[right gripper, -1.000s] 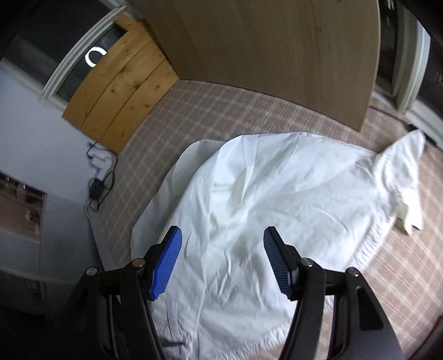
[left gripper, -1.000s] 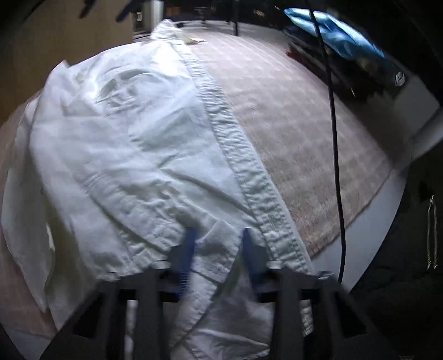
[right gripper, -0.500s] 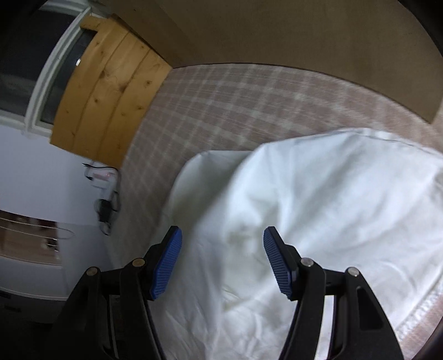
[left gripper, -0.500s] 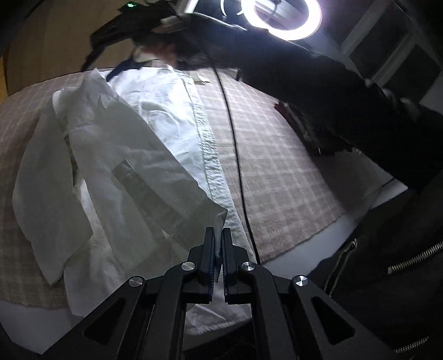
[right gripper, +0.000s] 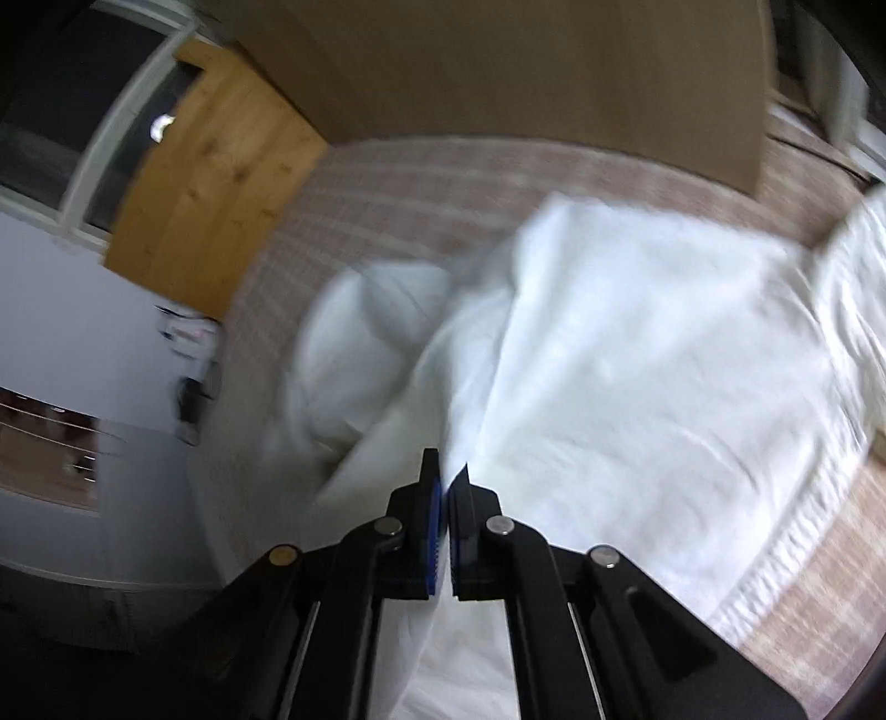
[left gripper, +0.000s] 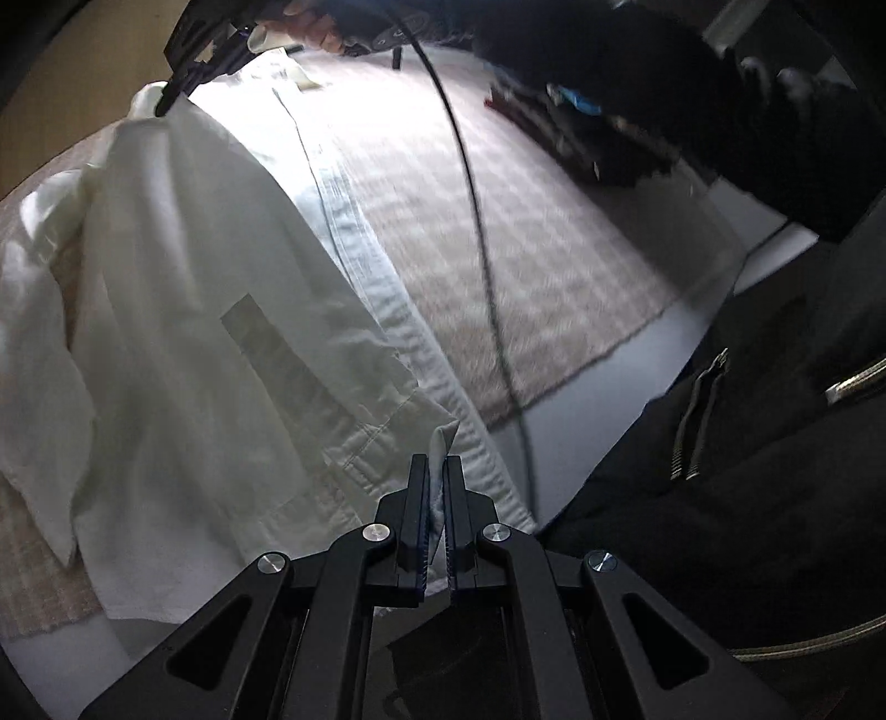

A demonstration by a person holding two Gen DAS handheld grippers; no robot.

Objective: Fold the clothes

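We see no container here; the one task item is a white shirt, spread over a surface covered with a beige checked cloth.

Our left claw is pinched tight on a corner of the shirt near its button placket, with a little tongue of fabric poking up between the blue pads. From that corner the fabric runs away from the claw toward the far end, where the right claw appears, dark and slim, at the shirt's upper edge beside the person's hand. A black cable hangs across the checked cloth to the right of the placket.

From the right wrist, the right claw has its jaws together on a fold of the white fabric, which rises to meet the tips; the picture is blurred. The rest of the shirt spreads ahead and to the right of it.

Both claws point steeply downward at the shirt. A dark zipped jacket fills the right side of the left view.
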